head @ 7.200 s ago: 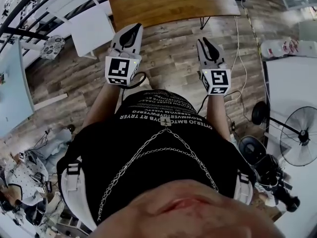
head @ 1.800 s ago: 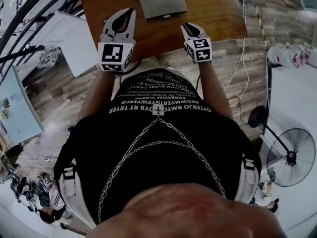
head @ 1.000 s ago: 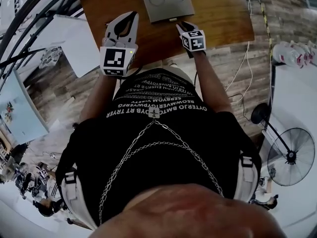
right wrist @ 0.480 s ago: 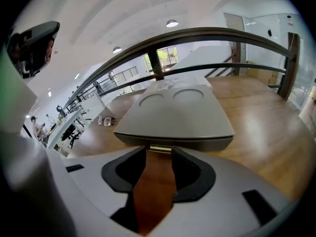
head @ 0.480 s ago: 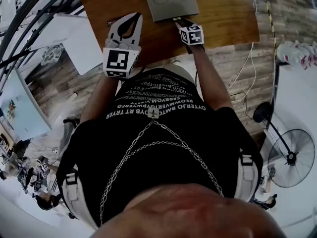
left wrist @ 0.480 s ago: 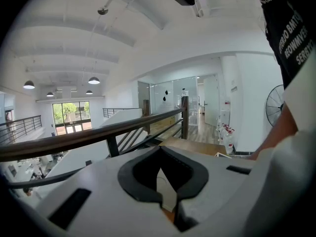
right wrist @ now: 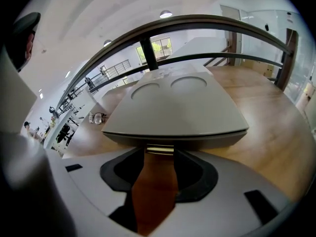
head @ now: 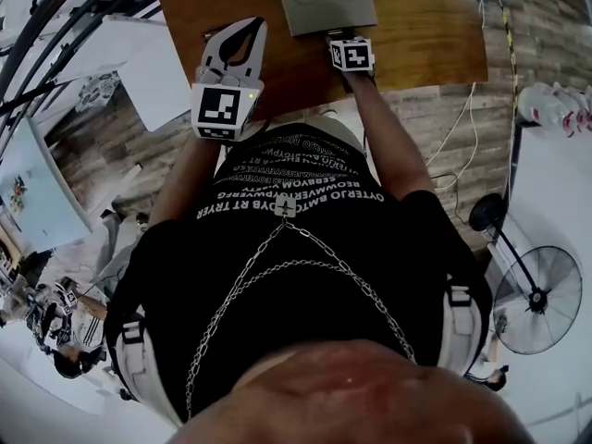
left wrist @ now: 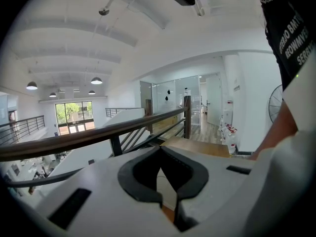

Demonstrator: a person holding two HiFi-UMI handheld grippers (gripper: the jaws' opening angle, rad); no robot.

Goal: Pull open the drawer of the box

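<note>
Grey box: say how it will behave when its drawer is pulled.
The box looks low and wide, so it probably won't tip. Nothing visibly anchors it to the smooth table; it may slide. Its thin metal handle could slip.

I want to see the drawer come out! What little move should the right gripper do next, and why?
Probably ease the right gripper a touch forward and close on the drawer's small handle. Its jaws have just been opening and stand apart with nothing gripped, and the handle sits at their tips on the front of the grey box.
</note>
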